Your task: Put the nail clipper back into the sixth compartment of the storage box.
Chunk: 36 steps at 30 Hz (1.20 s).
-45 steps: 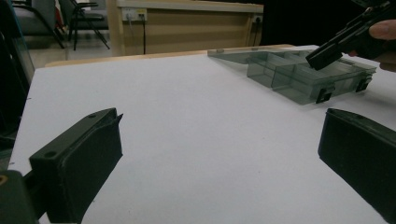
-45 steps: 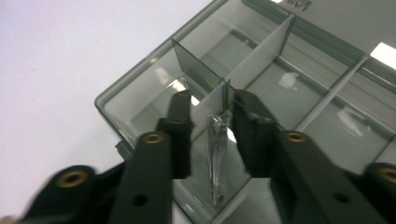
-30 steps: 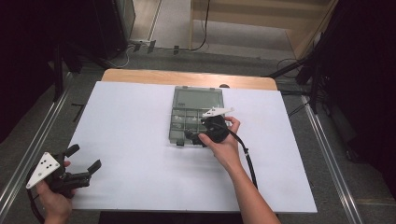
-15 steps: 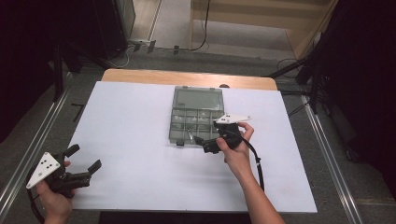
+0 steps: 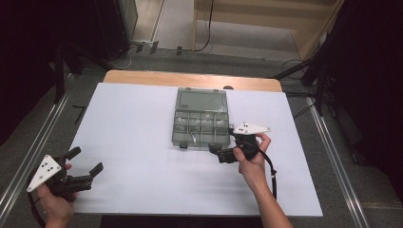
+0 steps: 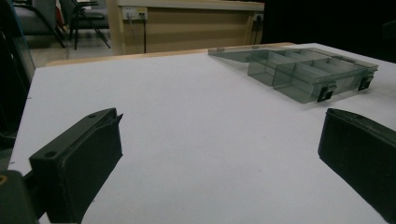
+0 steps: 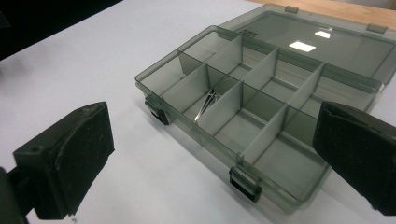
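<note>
Sorting box: clear grey compartment case (image 5: 198,124), lid laid open flat, centre of the white table (image 5: 128,123).
Contents: thin metal piece (image 7: 207,103) in a front-row cell; kind too small to tell.
Right gripper (image 5: 222,154): just beside the case's front right corner, jaws spread wide, having just been opening, nothing between them.
Left gripper (image 5: 84,166): near table's left front edge, well apart from the case, jaws wide, empty.
Step, judged: piece dropped in; hand backing away.
Next, judged: fetching another piece or shutting the lid.
Hidden: other cells' contents unclear.
</note>
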### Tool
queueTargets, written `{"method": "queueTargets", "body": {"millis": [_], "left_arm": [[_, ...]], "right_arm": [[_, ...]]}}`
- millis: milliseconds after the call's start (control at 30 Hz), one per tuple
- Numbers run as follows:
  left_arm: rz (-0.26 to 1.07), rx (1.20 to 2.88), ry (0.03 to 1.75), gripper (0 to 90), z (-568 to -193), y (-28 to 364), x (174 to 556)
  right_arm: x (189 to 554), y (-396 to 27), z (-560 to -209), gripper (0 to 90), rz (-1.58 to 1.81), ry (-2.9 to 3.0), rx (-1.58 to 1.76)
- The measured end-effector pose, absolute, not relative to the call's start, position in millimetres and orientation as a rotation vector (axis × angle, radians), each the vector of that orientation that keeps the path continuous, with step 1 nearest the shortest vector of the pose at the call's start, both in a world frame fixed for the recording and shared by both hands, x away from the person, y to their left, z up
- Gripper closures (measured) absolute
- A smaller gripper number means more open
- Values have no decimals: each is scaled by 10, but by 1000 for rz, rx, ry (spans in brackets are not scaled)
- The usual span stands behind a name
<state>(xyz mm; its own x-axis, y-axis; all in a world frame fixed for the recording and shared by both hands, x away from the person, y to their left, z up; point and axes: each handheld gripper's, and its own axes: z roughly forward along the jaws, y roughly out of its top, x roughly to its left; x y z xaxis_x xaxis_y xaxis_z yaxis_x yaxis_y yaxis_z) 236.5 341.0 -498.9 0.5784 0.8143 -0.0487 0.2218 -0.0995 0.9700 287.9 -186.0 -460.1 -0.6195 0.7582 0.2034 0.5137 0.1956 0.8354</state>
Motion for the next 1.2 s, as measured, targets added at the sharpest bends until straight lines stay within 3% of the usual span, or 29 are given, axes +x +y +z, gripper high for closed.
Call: {"method": "queueTargets", "body": {"millis": [1200], "left_arm": [[634, 1641, 881, 0, -4990, 3401, 2363]], "right_arm": [[2399, -2586, -4767, 0, 1405, 2048, 1286]]}}
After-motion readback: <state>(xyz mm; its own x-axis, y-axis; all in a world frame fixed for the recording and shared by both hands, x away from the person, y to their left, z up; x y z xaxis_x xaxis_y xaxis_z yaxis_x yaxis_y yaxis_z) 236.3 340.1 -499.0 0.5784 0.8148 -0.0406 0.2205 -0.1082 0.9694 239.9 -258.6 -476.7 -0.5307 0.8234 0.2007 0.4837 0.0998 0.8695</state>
